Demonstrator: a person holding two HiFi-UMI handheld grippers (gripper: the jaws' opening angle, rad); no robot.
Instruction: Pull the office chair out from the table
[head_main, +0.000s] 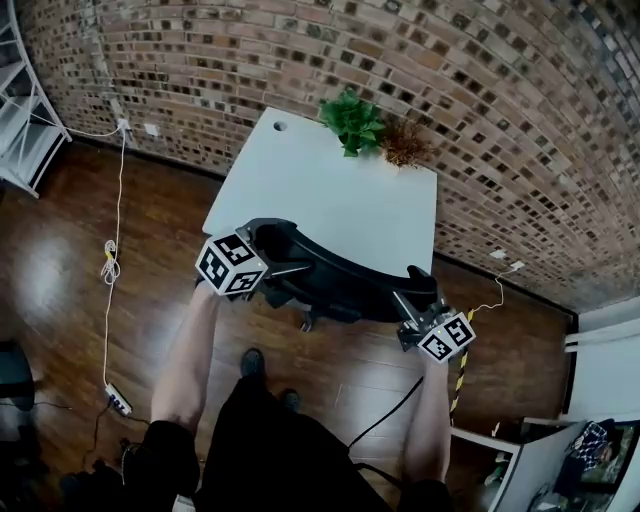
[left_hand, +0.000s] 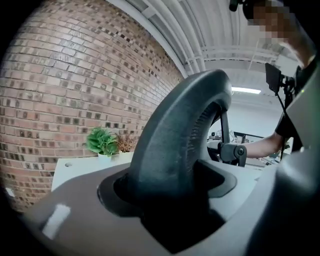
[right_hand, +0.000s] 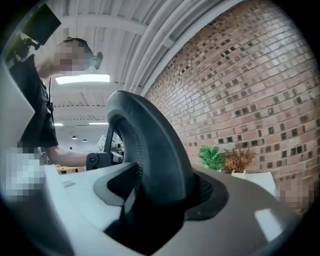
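**Uneven Pull Was the Danger**

A lopsided pull could have swivelled the office chair (head_main: 335, 280) or slid its curved back rim out of the pads. The left gripper (head_main: 283, 268) and right gripper (head_main: 413, 312) each clamped that rim between half-spread fingers (left_hand: 70, 210); the chair stood tucked at the table (head_main: 300, 190), just beyond the fingertips.

No words, brands or numbers legible anywhere. Only black-and-white square patterns, without letters, on the cube (head_main: 230, 265) of the left tool (head_main: 288, 270) and the cube (head_main: 447, 337) of the right tool (head_main: 412, 316).
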